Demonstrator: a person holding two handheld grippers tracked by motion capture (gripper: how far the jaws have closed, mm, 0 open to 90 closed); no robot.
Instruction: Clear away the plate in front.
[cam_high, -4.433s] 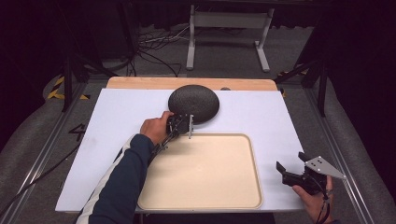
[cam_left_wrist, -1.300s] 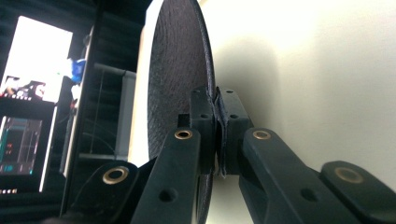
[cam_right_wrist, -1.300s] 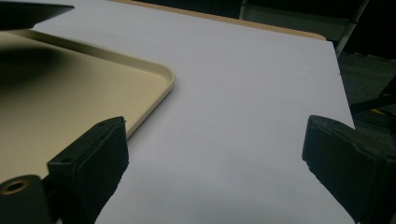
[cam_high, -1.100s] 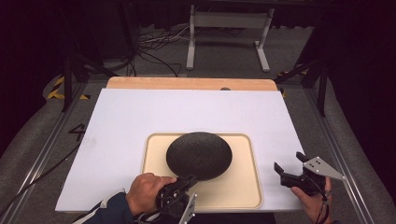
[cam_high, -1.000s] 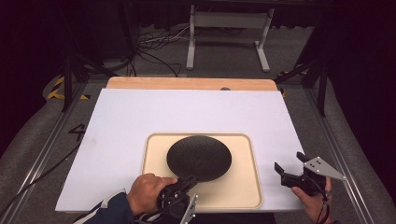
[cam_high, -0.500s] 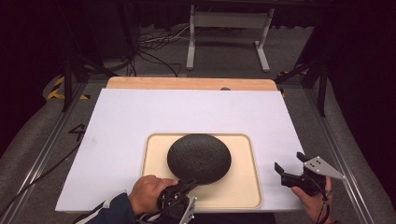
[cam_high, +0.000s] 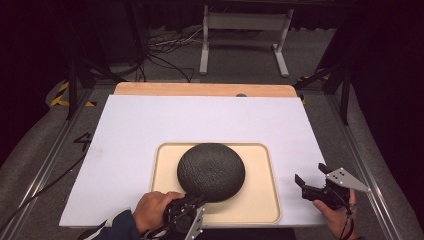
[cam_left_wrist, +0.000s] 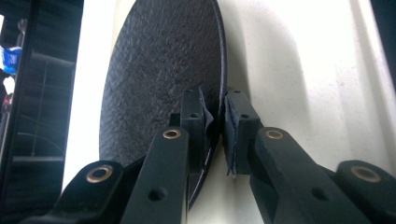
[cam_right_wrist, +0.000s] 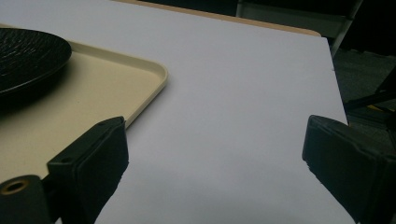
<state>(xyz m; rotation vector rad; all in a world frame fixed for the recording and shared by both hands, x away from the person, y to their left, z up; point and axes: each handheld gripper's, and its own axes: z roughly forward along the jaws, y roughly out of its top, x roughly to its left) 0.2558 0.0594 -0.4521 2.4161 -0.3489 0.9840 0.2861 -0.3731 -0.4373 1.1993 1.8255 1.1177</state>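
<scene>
A dark, rough-textured round plate (cam_high: 211, 171) rests on the beige tray (cam_high: 260, 200) at the table's front. My left gripper (cam_high: 196, 201) is at the plate's near rim, held by a hand at the bottom edge. In the left gripper view the plate (cam_left_wrist: 163, 70) has its rim between the pads of my left gripper (cam_left_wrist: 217, 121). The jaws have just been opening, and a thin gap shows beside the right pad (cam_left_wrist: 236, 135). My right gripper (cam_high: 310, 175) stands open over the white sheet, right of the tray. Nothing is between the jaws of my right gripper (cam_right_wrist: 215, 154).
The white sheet (cam_high: 150, 125) covers most of the table, with a wooden strip (cam_high: 200, 89) along its far edge. A metal stand (cam_high: 245, 25) and cables lie on the floor beyond. In the right gripper view the tray (cam_right_wrist: 140, 79) has its corner just left of the jaws.
The left gripper brought the plate from the back of the table to the tray. Over the last second the plate stays there and shifts only slightly. The right gripper has not moved.
</scene>
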